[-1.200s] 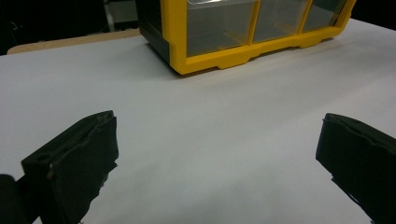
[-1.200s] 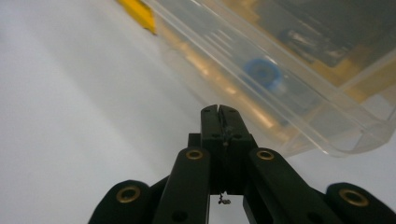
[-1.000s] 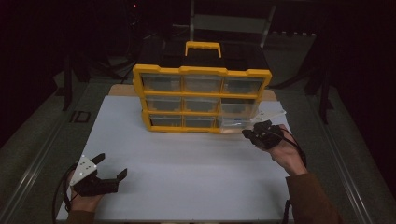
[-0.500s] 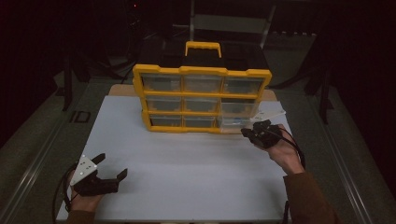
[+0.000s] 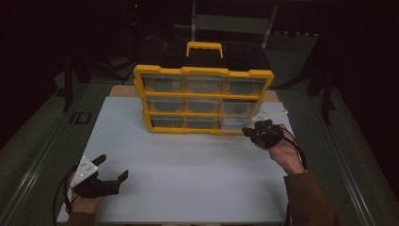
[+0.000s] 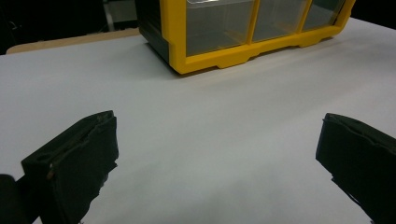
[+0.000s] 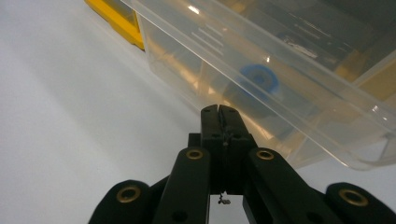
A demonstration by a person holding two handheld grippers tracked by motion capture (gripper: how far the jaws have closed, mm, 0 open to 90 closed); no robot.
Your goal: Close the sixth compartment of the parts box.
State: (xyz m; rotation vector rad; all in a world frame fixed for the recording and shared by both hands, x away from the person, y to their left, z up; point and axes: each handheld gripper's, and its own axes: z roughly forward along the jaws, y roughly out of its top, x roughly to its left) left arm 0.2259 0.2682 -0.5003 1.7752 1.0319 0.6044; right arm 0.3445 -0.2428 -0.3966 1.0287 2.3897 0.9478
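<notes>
I had the right claw clenched, its tips at the front of the clear drawer pulled partway from the yellow organizer's lower right corner, presumably to work it, while the left claw rested released on the near-left bench.

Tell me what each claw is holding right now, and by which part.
The right claw is shut at the front edge of the clear drawer in the yellow organizer; whether it pinches it cannot be told. The left claw is open, holding nothing.
</notes>
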